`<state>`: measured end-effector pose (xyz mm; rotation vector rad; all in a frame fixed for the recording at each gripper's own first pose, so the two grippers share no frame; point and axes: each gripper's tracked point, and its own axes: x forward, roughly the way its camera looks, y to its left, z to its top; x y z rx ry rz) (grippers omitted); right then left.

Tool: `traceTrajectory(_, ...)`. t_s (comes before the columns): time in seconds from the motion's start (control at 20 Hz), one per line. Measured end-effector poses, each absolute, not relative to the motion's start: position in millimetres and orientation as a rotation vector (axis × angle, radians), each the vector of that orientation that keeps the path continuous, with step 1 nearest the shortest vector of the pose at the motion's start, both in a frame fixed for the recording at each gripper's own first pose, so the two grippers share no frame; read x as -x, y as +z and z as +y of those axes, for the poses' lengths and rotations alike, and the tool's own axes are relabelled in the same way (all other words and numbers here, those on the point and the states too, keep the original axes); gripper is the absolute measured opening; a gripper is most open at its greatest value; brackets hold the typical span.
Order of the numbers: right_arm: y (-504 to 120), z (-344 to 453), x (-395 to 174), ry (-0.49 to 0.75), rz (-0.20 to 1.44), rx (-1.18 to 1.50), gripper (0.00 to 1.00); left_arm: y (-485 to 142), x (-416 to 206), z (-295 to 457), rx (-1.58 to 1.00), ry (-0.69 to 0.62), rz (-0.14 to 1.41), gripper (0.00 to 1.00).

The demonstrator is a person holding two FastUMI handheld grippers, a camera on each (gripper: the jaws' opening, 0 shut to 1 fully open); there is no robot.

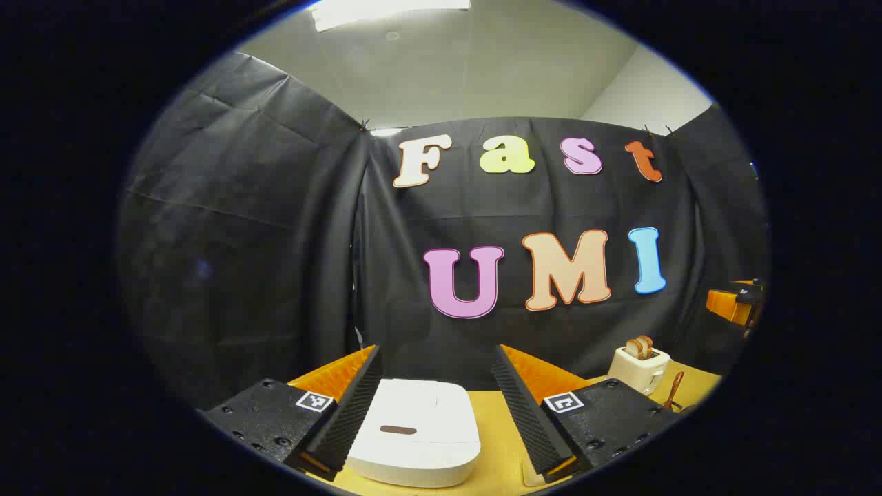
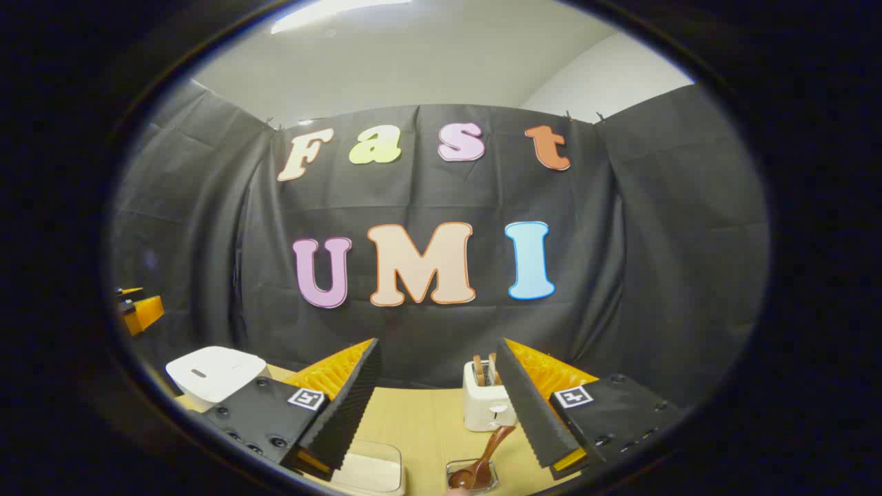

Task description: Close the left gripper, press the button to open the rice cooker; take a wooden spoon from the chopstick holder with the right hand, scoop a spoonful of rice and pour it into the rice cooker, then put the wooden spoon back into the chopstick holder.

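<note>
Wooden spoon (image 2: pixel 484 456) handle up-right (bowl seemingly down)

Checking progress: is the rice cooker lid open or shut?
Shut: the rice cooker lid lies flat on the body, no gap; the left gripper is open.

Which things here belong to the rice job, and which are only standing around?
For the job: rice cooker, lid shut; wooden spoon in its holder; clear container; left gripper and right gripper, both open.

Just there: toaster with bread slices.
</note>
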<state>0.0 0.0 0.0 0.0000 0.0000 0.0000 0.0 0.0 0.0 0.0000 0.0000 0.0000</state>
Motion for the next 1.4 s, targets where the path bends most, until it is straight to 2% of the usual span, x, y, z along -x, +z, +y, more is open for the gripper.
traceTrajectory(1.05, -1.6, 6.6, 5.2, 0.015, 0.001, 0.008, 1.00, 4.3, 9.2, 2.5, -0.010, -0.010, 0.008, 0.95)
traceTrajectory(1.2, -2.1, 10.1, 6.6, 0.025, 0.000, 0.012, 1.00, 5.4, 14.6, 11.1, -0.019, -0.007, 0.006, 0.86)
traceTrajectory(1.35, -4.2, 13.1, 7.7, 0.032, 0.000, 0.016, 1.00, 3.8, 17.7, 15.2, -0.022, -0.004, 0.016, 0.68)
traceTrajectory(1.4, -3.1, 14.9, 7.4, 0.035, 0.000, 0.014, 1.00, 1.9, 16.2, 15.5, -0.023, -0.005, 0.021, 0.65)
